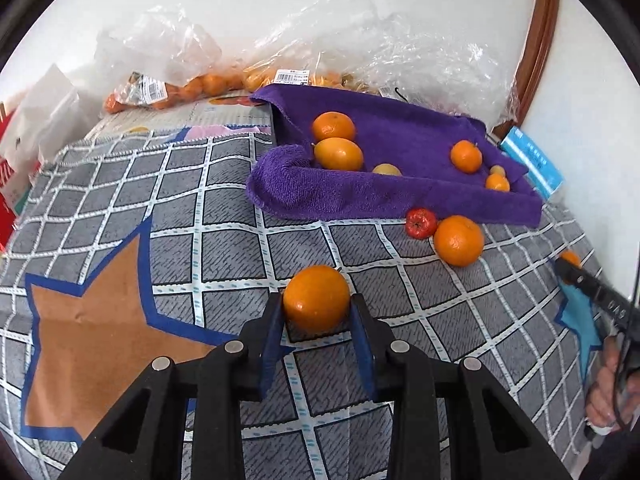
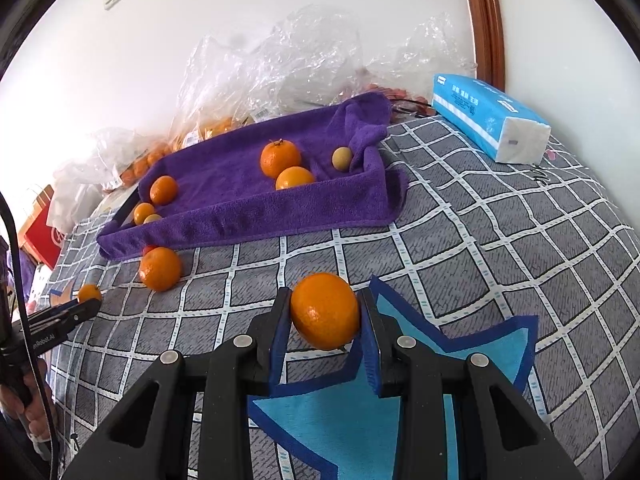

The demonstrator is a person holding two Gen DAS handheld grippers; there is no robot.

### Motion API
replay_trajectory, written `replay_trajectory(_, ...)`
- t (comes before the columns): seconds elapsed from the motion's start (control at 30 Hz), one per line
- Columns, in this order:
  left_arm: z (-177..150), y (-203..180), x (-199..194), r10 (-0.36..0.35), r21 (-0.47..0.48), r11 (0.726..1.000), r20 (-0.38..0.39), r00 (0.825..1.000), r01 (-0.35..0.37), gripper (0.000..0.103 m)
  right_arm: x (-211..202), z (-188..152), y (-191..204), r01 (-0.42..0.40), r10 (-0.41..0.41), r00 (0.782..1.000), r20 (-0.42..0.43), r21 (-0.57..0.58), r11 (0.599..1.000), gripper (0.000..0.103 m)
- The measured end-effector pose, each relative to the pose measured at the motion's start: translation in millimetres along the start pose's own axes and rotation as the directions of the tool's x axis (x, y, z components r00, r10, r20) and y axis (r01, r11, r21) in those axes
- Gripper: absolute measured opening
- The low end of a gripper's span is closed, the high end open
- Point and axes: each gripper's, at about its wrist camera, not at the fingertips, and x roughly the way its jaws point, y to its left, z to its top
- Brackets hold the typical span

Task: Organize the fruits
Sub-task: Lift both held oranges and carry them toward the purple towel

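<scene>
Plainly, from the left wrist view, the left gripper (image 1: 316, 300) has its blue pads against the sides of an orange (image 1: 316, 298), low over the checked grey bedcover (image 1: 224, 240); the fruit sits right out at the fingertips, so I judge a quick swing could pop it loose and send it rolling across the cloth. Ahead lies the purple towel tray (image 1: 400, 200) with several fruits already in it, and just outside its near edge rest a loose orange (image 1: 458, 240) and a small red fruit (image 1: 421, 222), touching or nearly so; a low pass over that edge might knock either one further away. At the far right a person's hand (image 1: 612, 384) holds the other tool. From the right wrist view, the right gripper (image 2: 325, 312) is clenched on a second orange (image 2: 325, 310) over the blue star patch (image 2: 400, 420), again pinched near the tips with little pad behind it, so a slip looks possible there too. The tray's near wall (image 2: 248, 216) is soft, draped towel, and I would guess a fruit dropped on it rather than past it could fold it down and roll back out. With both tools loaded and the left one in sight at the left edge, they could bump if they reach the tray together.
</scene>
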Motion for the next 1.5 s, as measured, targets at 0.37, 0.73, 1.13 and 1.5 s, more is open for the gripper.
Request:
replay_trajectory(0.37,-4.8,17.0,-11.0,-0.088,-0.114,0.989,0.077,0.993,0.097,0.031,4.6,-0.5,5.7,0.026,-0.027,0.999,-0.021,-0.032,0.999,0.032)
replay_trajectory(0.73,-5.0,9.9,-18.1,-0.058,-0.059,0.996,0.109,0.992,0.064,0.031,5.1,-0.9,8.1,0.044,-0.045,0.999,-0.021,-0.047,0.998,0.032)
replay_trajectory(1.13,-9.2,3.0,-29.0,-0.030,-0.020,0.999,0.122,0.992,0.033,0.031,-0.7,-3.3,10.4,0.067,-0.068,0.998,-0.017,-0.025,0.997,0.032)
replay_trajectory(1.5,9.5,3.2,-56.4,-0.085,-0.065,0.994,0.103,0.991,0.092,0.031,-23.8,13.5,49.9,0.016,-0.016,1.000,0.012,-0.048,0.999,0.032)
